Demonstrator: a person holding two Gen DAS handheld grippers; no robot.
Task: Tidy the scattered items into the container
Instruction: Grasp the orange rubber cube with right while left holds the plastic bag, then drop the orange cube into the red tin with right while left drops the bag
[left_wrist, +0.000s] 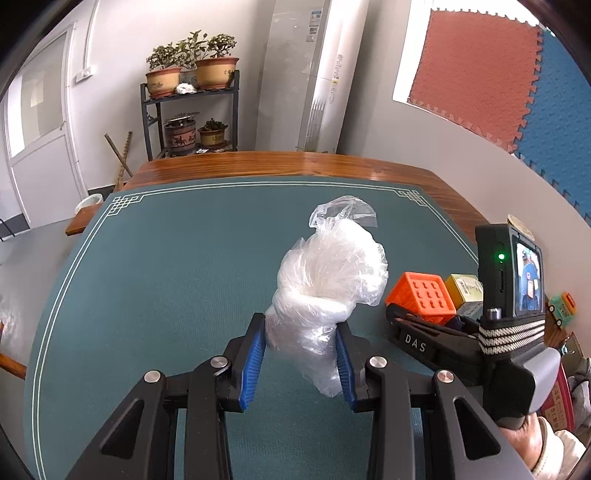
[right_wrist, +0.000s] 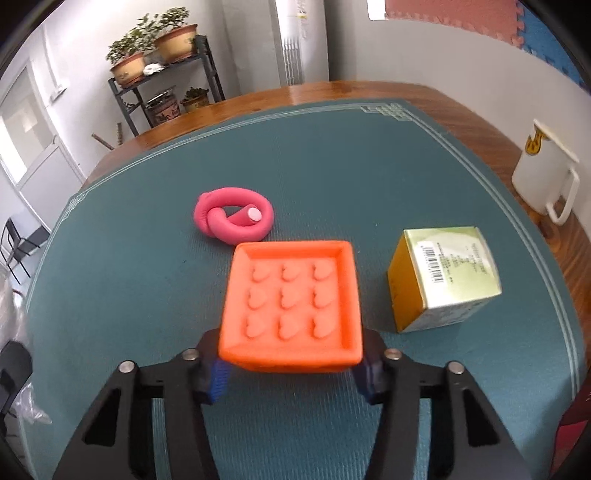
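Green ribbed matting (right_wrist: 147, 295) covers the wooden table. Left claw (left_wrist: 301, 354) pinches a crinkly clear plastic bag (left_wrist: 328, 280), upright between its blue pads. Right claw (right_wrist: 291, 373) straddles the near edge of an orange square tray (right_wrist: 291, 302) embossed with hearts; whether its pads press I cannot tell. Beyond it lies a coiled pink foam tube (right_wrist: 232, 218); to its right, a glossy box (right_wrist: 443, 277) and white mug (right_wrist: 543, 177).

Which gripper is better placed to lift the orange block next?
Right. The right gripper already straddles the orange block, blue pads at both its sides. The left gripper is shut on the plastic bag, so it is occupied.
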